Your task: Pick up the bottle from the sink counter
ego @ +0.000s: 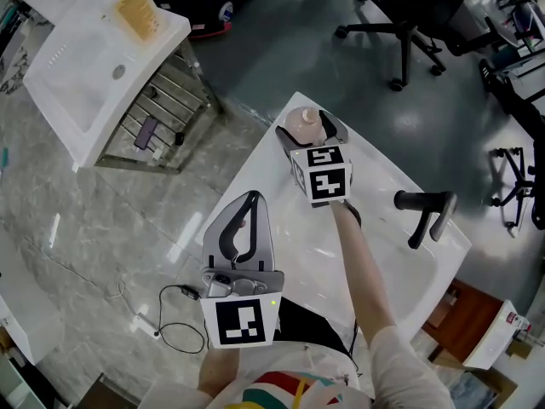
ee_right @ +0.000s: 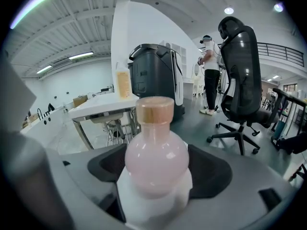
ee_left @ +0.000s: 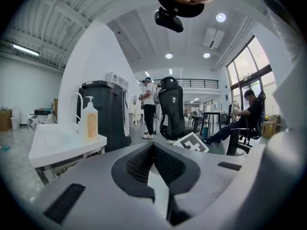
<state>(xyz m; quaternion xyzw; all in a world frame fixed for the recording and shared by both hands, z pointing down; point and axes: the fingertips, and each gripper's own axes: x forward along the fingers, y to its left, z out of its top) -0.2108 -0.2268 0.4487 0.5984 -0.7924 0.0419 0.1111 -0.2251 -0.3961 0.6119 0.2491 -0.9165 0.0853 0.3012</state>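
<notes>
The white sink counter (ego: 375, 177) stands in front of the person, with its dark faucet (ego: 424, 211) on the right side. The bottle (ego: 302, 123) is at the far corner of this counter, and it is already between the right tongs (ego: 306, 126). There is no way left to go toward it.

In the right gripper view the right tongs (ee_right: 156, 176) pinch the bottle (ee_right: 156, 159), one jaw against each side of its white lower part. The round pink belly and the wood-coloured cap (ee_right: 155, 110) rise above the jaws. The long axis of the bottle is upright and crosses the line of the jaws, so I judge the coming move is a straight lift along this axis, without tilting. I cannot tell whether the base touches the counter.

The left tongs (ego: 252, 201) are well apart from the bottle, over the near edge of the counter and closer to the person. In the left gripper view the left tongs (ee_left: 153, 150) are pressed together with nothing between them. The right hand is clearly the one for the bottle. A second sink unit (ego: 77, 75) with a soap dispenser (ee_left: 88, 119) stands farther away on the left and takes no part.
</notes>
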